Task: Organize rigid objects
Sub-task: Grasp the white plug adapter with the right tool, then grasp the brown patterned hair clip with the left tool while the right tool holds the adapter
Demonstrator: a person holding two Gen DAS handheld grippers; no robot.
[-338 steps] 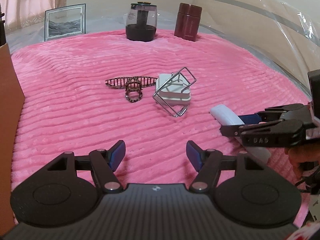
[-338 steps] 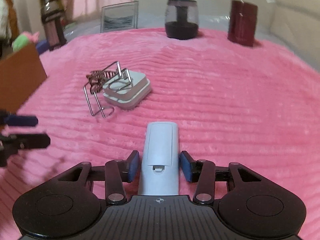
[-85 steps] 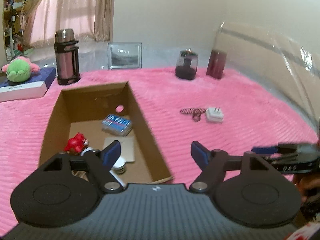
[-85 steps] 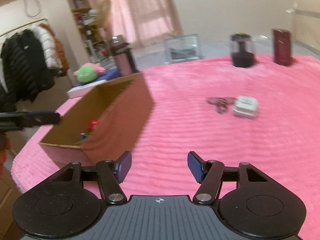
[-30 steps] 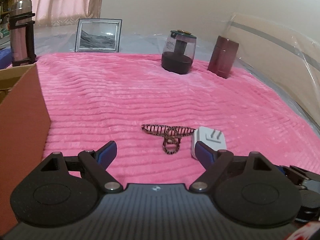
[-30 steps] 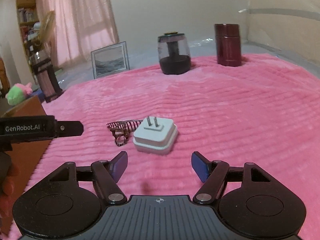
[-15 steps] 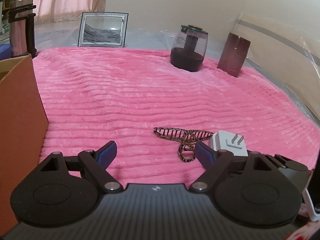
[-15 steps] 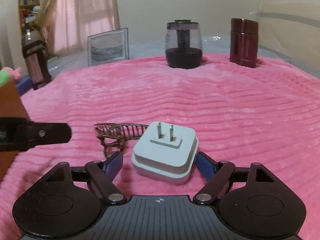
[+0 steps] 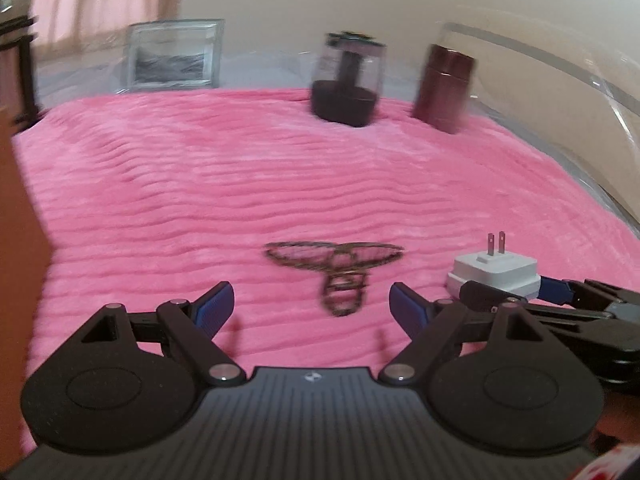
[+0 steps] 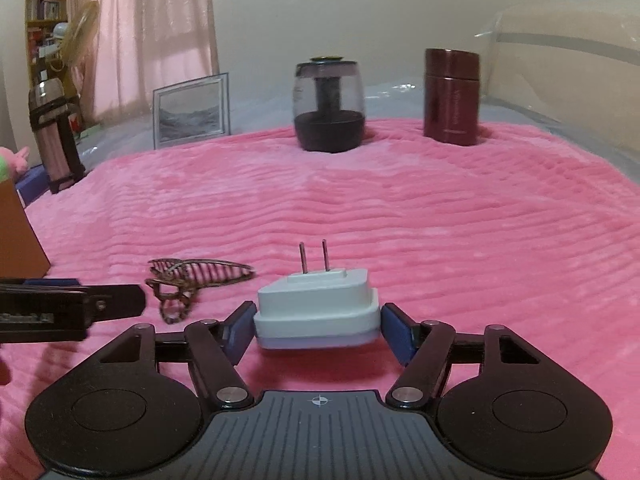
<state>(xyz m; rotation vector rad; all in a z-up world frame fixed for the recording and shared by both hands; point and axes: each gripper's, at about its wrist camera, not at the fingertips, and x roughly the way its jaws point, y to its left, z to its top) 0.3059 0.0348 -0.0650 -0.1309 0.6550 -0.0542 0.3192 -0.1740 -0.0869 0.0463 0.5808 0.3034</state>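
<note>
Box edge [image 10: 16, 236] left, probably cardboard

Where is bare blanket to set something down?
Free: the wide pink blanket between the white plug adapter and the dark glass jar and maroon canister. Crowded: near the adapter, brown hair claw and both grippers.

Bright pink ribbed blanket [image 10: 440, 208] fills most of both views. White plug adapter [image 10: 316, 308] low centre, silver prongs, between blue gripper pads [image 10: 394, 336] on black arms. Brown tortoiseshell-patterned hair clip [image 9: 336, 268] mid-frame. Upper part: smoky jar [image 10: 329, 108] with dark base, maroon canister [image 10: 451, 96], grey landscape picture [image 10: 191, 110], pale pink curtains [image 10: 152, 32].
</note>
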